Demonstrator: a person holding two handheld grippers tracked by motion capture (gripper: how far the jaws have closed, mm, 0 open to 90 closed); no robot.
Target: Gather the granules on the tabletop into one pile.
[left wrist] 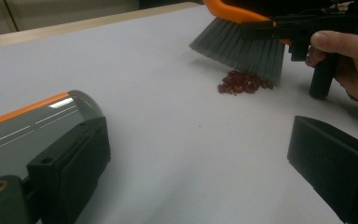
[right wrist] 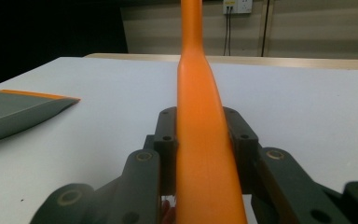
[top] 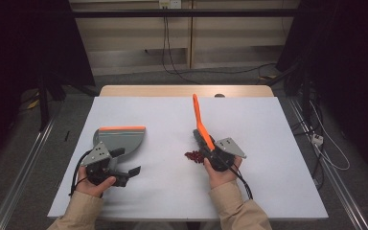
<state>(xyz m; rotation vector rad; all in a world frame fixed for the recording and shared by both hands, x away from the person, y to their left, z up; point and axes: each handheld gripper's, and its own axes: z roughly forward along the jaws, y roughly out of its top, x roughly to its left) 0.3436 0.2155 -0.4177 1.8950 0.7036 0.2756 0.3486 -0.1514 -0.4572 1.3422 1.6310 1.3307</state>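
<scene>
Jaws of the right gripper (top: pixel 210 149) pinch the orange brush (top: pixel 200 120); its handle runs away toward the table's far edge (top: pixel 187 91), bristles (left wrist: pixel 242 46) down beside red crumbs (top: pixel 194 155). Left gripper (top: pixel 124 173) stands spread behind the dustpan (top: pixel 120 139). Bare tabletop lies between.

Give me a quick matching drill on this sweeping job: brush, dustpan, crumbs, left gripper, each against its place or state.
1 brush
2 dustpan
3 crumbs
4 left gripper

a open, nothing between its jaws
b small red pile under the bristles
c clamped in the right gripper
d lying flat, orange-edged, on the table's left

Pairs: 1-c, 2-d, 3-b, 4-a
</scene>
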